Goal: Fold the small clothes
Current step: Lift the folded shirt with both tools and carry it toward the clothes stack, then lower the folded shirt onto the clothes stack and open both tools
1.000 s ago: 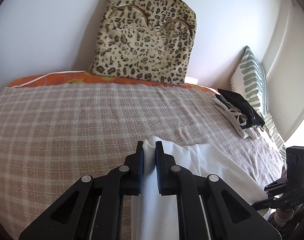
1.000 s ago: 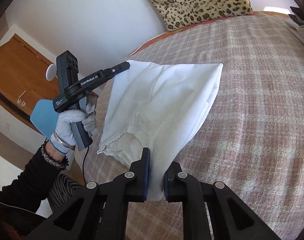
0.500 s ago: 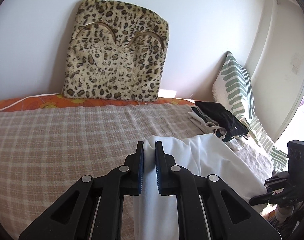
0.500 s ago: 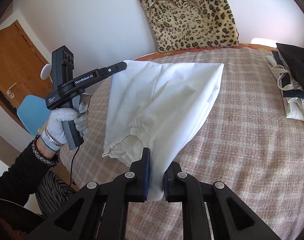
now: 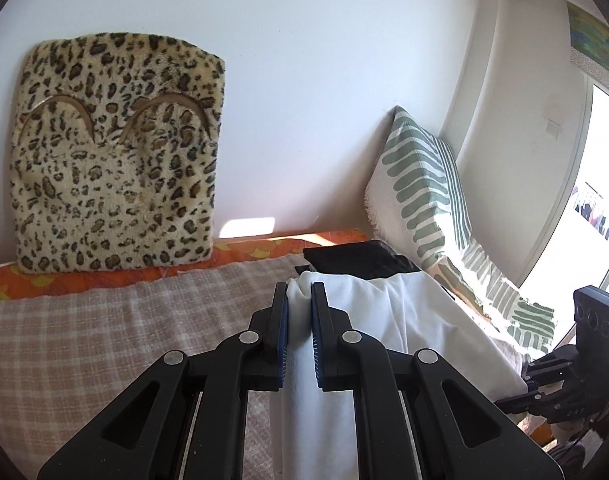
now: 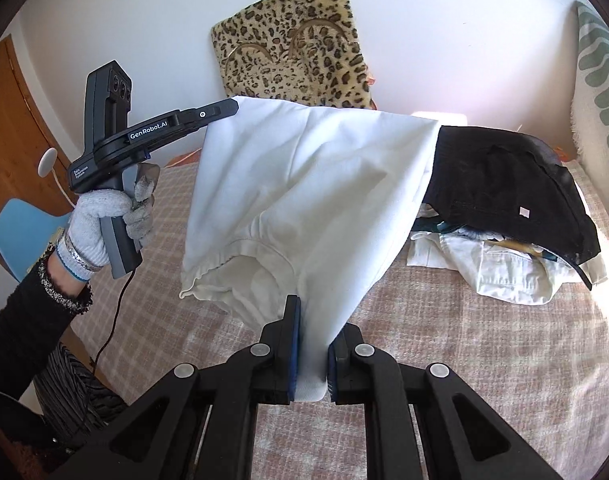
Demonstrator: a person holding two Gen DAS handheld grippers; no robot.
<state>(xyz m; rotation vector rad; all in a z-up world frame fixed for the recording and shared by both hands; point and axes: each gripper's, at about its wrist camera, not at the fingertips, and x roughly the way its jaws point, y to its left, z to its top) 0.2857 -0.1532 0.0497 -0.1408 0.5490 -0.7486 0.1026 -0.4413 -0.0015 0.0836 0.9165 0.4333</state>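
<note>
— White cotton garment point(image 6: 304, 200): who has it?
— Both tongs. The left gripper point(image 5: 299, 312) pinches its top corner; the right gripper point(image 6: 310, 344) is clamped on a lower edge, holding it stretched in the air above the checked beige bed cover point(image 6: 484, 352).
— Beyond it?
— A pile of folded black and cream clothes point(image 6: 504, 220) near the bed's far right corner, a leopard-print cushion point(image 5: 116, 156) against the wall.
</note>
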